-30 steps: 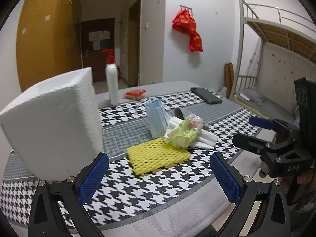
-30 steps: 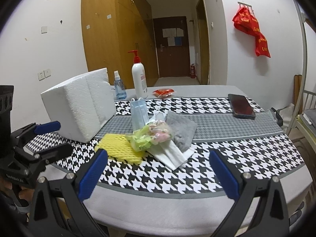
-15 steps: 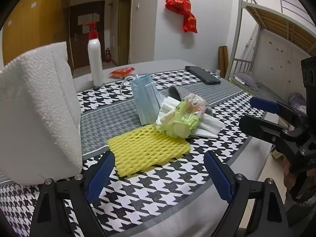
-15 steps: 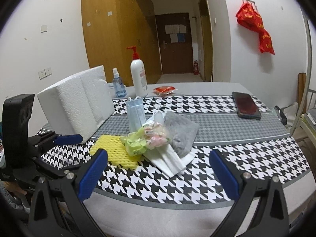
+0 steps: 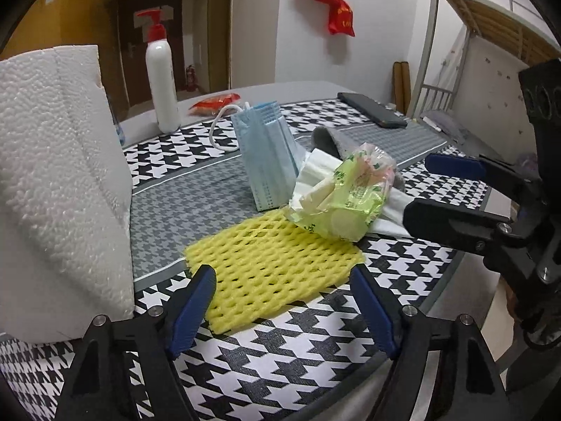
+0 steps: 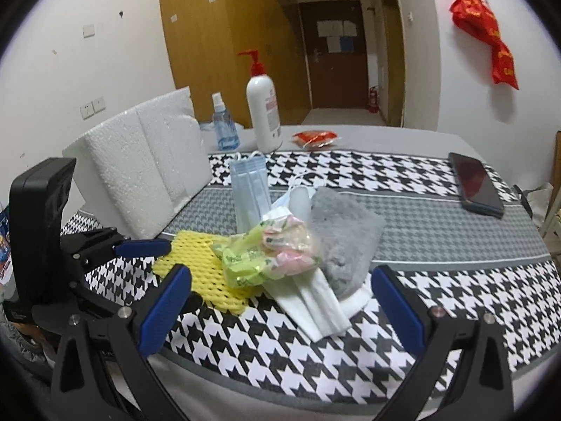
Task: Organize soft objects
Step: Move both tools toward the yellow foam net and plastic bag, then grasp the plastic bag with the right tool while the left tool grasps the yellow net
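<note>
A pile of soft things lies on the houndstooth table: a yellow foam net (image 5: 273,263) (image 6: 200,266), a green plastic packet (image 5: 347,196) (image 6: 266,256), white tissues (image 6: 315,301), a grey fuzzy cloth (image 6: 343,238) and a stack of blue face masks (image 5: 266,154) (image 6: 250,189). My left gripper (image 5: 282,308) is open, its pads on either side of the yellow net's near edge. My right gripper (image 6: 280,312) is open and empty just in front of the tissues and packet. It also shows at the right of the left wrist view (image 5: 452,189).
A big white foam block (image 5: 59,182) (image 6: 143,161) stands at the left. A white pump bottle (image 5: 161,80) (image 6: 263,115), a small blue spray bottle (image 6: 222,129), a red packet (image 6: 313,137) and a black phone (image 6: 477,184) lie further back. The table's front edge is close.
Both grippers have moved forward toward the pile. The left one has come down to the yellow net; the right one has closed in on the tissues. Nothing on the table has moved.
</note>
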`<state>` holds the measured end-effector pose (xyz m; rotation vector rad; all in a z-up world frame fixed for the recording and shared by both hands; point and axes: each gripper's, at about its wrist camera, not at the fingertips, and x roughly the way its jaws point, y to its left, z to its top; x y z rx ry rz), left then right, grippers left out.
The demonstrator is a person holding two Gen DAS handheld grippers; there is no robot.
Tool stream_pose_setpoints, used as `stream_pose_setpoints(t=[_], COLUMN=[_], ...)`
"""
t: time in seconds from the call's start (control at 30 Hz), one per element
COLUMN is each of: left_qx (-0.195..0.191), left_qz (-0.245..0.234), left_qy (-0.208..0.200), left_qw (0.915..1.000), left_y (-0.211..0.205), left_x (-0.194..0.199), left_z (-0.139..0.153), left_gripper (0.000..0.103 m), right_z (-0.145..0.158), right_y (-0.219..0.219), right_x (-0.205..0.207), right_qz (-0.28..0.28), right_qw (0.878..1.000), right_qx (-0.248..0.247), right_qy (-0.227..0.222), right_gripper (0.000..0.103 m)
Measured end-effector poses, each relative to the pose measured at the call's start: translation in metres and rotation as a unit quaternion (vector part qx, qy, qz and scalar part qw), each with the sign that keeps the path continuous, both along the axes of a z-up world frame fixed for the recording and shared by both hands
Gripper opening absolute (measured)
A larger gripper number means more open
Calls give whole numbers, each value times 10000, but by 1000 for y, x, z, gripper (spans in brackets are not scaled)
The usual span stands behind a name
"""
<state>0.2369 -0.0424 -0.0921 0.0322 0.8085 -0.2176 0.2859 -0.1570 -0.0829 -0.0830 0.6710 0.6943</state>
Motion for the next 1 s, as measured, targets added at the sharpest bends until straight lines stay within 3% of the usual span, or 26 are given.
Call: stream_pose_setpoints(t=[0.37,0.6,0.7,1.0], left_qx=[77,98,72,113], left_qz=[-30,-36,-30,-70], left_qy=[89,92,99,52], left_qw=[9999,9999,9999,9999], left_y=[4,6,7,6], left_x=[3,2,2,0], left_z=[-5,-6,-6,-6], left_gripper=[63,58,56,56], right_z=[-6,-8,-9,-12], right_y=[19,24,26,29], right_x=[14,16,18,28], right_qz=[367,412,418,294], right_qw=[9991,9988,9986,9979], right_qx=[-94,-145,-147,-57], right_qy=[209,236,287,578], right_gripper=[102,95,80,79])
